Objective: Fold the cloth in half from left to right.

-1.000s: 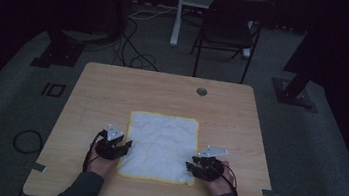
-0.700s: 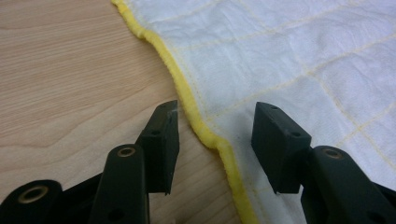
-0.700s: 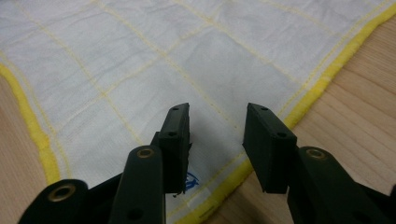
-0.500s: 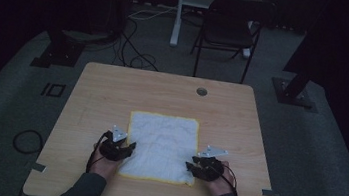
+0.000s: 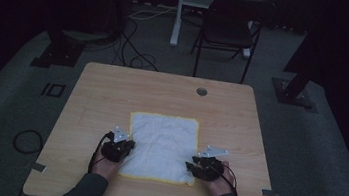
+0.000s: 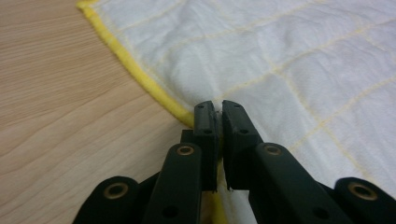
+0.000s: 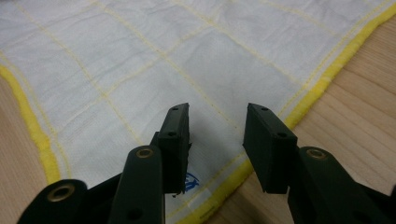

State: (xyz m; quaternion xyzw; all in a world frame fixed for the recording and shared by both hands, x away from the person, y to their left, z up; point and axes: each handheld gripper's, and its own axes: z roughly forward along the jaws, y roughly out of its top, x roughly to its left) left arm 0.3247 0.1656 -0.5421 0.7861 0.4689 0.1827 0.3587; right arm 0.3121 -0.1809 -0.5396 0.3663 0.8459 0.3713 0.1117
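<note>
A white quilted cloth [image 5: 161, 144] with a yellow hem lies flat on the wooden table [image 5: 113, 90], towards the near side. My left gripper [image 5: 129, 145] sits at the cloth's left edge. In the left gripper view its jaws [image 6: 218, 109] have just been closing and now pinch the yellow hem and white fabric [image 6: 280, 56]. My right gripper [image 5: 189, 166] rests at the near right corner. In the right gripper view it [image 7: 217, 114] stands open over the cloth [image 7: 140, 56], with nothing pressed between its pads.
A round cable hole [image 5: 202, 91] sits near the table's far edge. Beyond the table stand a dark folding chair [image 5: 229, 29] and stand bases on the floor. A cable loop [image 5: 26, 140] lies on the floor at the left.
In the high view the left gripper has shifted slightly towards the cloth's edge. The right gripper and the cloth lie as before.
</note>
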